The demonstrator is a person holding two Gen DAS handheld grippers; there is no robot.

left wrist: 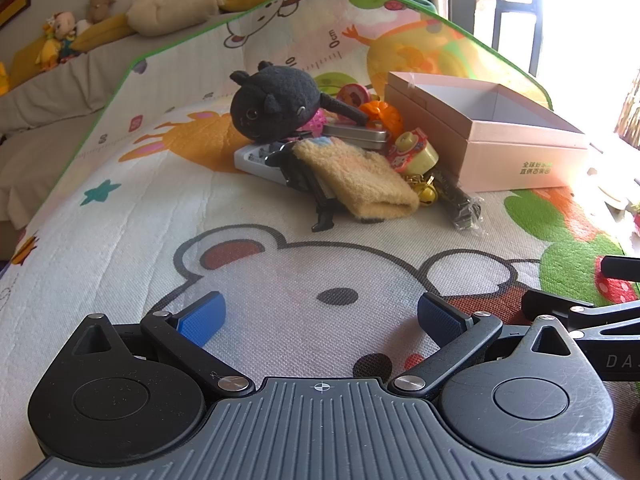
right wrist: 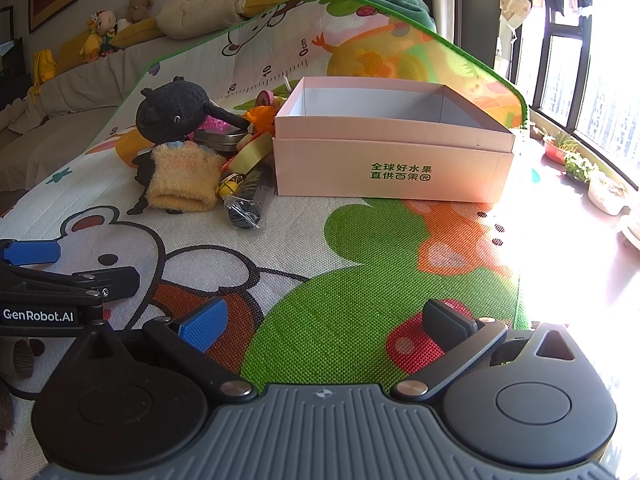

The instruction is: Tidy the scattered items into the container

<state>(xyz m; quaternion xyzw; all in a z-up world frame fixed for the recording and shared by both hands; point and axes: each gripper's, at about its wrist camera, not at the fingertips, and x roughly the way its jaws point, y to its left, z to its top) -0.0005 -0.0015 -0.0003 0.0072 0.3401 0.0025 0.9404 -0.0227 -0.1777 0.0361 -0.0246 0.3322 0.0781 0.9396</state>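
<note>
A pink open box (left wrist: 520, 148) (right wrist: 394, 160) stands empty on the cartoon play mat (left wrist: 120, 220) (right wrist: 340, 272). Left of it lies a pile: a black plush cat (left wrist: 272, 100) (right wrist: 172, 114), a yellow fuzzy cloth (left wrist: 356, 176) (right wrist: 182, 178), a metal tin (left wrist: 356, 134) (right wrist: 218, 138), an orange toy (left wrist: 378, 114) (right wrist: 262, 116), a yellow tape roll (left wrist: 414, 154) (right wrist: 250, 156), a gold bell (left wrist: 426, 194) (right wrist: 228, 188) and a bagged black item (left wrist: 464, 206) (right wrist: 244, 206). My left gripper (left wrist: 320, 316) is open and empty, well short of the pile. My right gripper (right wrist: 324, 320) is open and empty, in front of the box.
A grey sofa (left wrist: 48, 88) (right wrist: 80, 76) with plush toys and cushions runs along the back left. A window (right wrist: 580, 60) with potted plants (right wrist: 572, 156) is at the right. The left gripper's body (right wrist: 48, 288) shows at the right wrist view's left edge.
</note>
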